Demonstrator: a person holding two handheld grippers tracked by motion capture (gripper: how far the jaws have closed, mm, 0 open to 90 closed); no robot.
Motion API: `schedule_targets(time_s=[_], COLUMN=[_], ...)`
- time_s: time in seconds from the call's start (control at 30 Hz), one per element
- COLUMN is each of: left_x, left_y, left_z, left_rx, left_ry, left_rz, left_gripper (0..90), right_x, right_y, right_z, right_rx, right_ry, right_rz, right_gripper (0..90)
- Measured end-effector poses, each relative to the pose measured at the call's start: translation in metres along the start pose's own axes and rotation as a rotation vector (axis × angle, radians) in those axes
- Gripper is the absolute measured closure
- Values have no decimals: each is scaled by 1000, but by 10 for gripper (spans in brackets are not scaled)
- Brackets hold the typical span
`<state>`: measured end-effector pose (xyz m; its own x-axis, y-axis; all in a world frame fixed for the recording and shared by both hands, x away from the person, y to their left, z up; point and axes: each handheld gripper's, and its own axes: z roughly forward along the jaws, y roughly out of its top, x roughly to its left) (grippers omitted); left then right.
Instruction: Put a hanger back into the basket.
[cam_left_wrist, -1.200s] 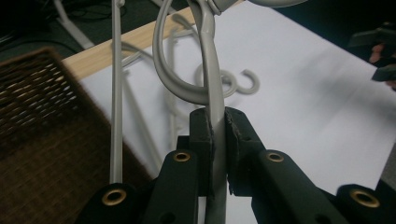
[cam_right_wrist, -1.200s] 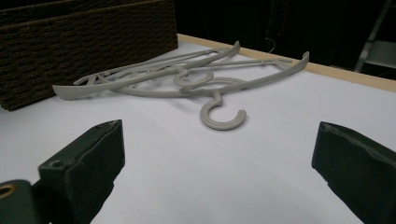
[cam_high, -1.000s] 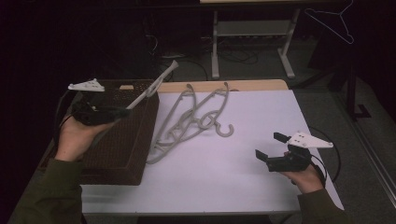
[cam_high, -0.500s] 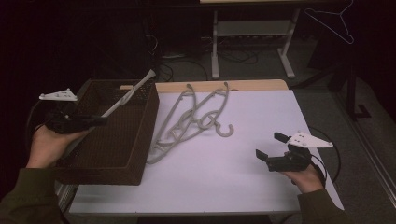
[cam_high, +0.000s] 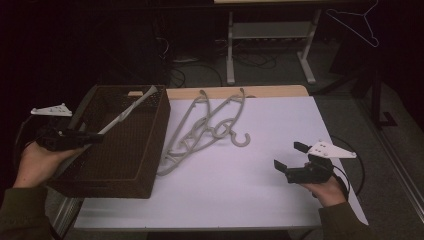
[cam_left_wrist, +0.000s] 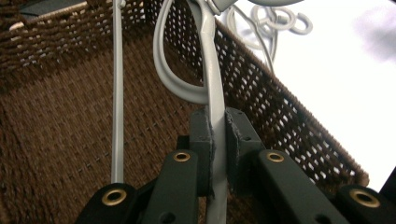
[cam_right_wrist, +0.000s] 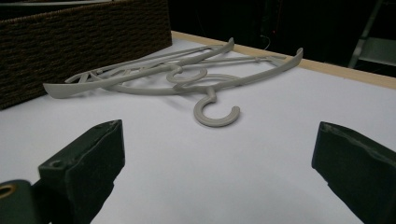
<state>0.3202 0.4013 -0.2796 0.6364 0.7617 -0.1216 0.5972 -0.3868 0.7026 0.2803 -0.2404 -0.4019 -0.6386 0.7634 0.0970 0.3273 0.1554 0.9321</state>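
Note:
My left gripper (cam_high: 92, 136) (cam_left_wrist: 217, 140) is shut on a grey plastic hanger (cam_high: 125, 114) (cam_left_wrist: 212, 79), which slants up over the brown wicker basket (cam_high: 150, 145) (cam_left_wrist: 56, 140) at the table's left. The hanger's far end pokes past the basket's back rim. A pile of several grey hangers (cam_high: 207, 127) (cam_right_wrist: 177, 74) lies on the white table beside the basket. My right gripper (cam_high: 289, 156) (cam_right_wrist: 219, 168) stands open near the table's front right, jaws wide apart with nothing between them, aimed at the pile.
The white tabletop (cam_high: 280, 120) stretches between the pile and my right gripper. A metal stand (cam_high: 270, 45) sits on the floor behind the table. A wire hanger (cam_high: 357, 22) hangs at the back right.
My left hand has pulled back to the left and a little down with the hanger, whose tip now sits lower over the basket. The right hand has stayed in place.

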Motion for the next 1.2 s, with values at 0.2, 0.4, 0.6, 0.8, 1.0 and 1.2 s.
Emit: schedule_targets(time_s=[0.2, 0.4, 0.6, 0.8, 1.0, 1.2], left_x=[6, 11, 16, 25, 31, 36], left_y=[-2, -1, -3, -10, -17, -23], left_z=[9, 22, 34, 46, 50, 56], left_rx=[34, 79, 111, 134, 141, 205], left_ry=[-7, -15, -24, -40, -54, -57], left_rz=[-5, 8, 9, -2, -7, -10], left_gripper=[823, 823, 823, 823, 822, 808], right_x=[0, -1, -2, -2, -2, -2], right_y=[0, 0, -1, -1, -1, -1], right_z=[0, 0, -1, 0, 0, 0], right_rx=[2, 5, 0, 4, 5, 4], right_ry=[-1, -2, -6, -7, -10, -11], right_rz=[2, 0, 0, 2, 6, 6], right_gripper=[22, 22, 22, 23, 22, 22])
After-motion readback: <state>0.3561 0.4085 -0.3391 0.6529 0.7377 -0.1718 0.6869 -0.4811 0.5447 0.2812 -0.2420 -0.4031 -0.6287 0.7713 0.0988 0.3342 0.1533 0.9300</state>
